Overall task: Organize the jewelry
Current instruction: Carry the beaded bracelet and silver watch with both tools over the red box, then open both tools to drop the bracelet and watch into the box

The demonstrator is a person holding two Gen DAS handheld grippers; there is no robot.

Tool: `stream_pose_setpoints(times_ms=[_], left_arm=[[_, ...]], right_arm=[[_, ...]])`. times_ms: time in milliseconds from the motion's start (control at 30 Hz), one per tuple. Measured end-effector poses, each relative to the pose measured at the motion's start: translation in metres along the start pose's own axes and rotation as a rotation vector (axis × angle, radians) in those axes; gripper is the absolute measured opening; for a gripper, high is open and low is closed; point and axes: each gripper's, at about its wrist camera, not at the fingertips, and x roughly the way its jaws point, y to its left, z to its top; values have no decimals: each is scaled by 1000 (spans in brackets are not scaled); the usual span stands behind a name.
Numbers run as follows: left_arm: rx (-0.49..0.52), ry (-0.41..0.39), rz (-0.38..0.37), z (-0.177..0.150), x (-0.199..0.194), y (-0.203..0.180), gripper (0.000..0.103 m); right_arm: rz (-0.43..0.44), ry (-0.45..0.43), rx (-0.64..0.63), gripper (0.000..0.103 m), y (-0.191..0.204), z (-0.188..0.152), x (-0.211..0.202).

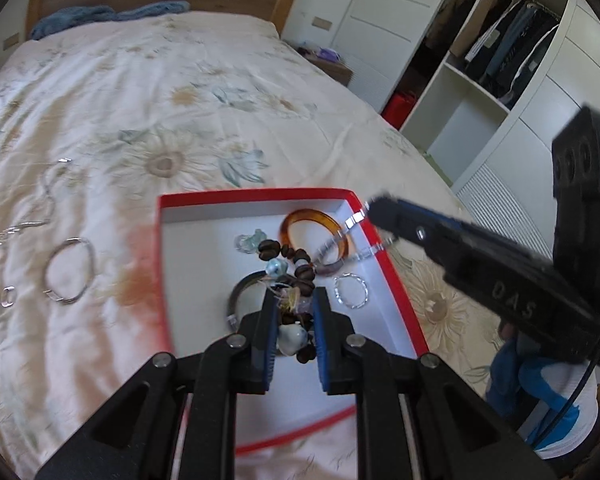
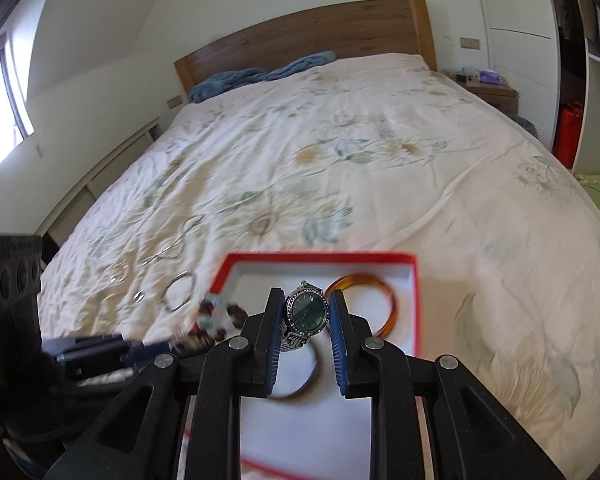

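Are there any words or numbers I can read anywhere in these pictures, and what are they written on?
"DAS": raised letters on the side of the right claw, seen from the left wrist camera.
Watch dial, held in the right claw: markings too small to read.
Purple box on the nightstand: print too blurred to read.
Nothing else is readable.

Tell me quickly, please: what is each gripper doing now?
Left gripper: jaws closed on the beaded bracelet.
Right gripper: jaws closed on the wristwatch.
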Motion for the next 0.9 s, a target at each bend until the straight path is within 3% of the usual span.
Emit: stream_pose_setpoints(times_ms=[267, 400, 733, 900], left_arm=[[-8, 101, 7, -8, 63, 4, 15], [-20, 118, 13, -14, 76, 13, 15], [-37, 122, 4, -11, 73, 15, 17], [-29, 106, 3, -5, 59, 10, 18]], right_arm=[[-43, 72, 7, 22, -34, -3, 56], [-35, 109, 11, 22, -39, -11, 73], [-77, 149, 6, 24, -41, -15, 83], [-107, 140, -5, 27, -37, -13, 66]])
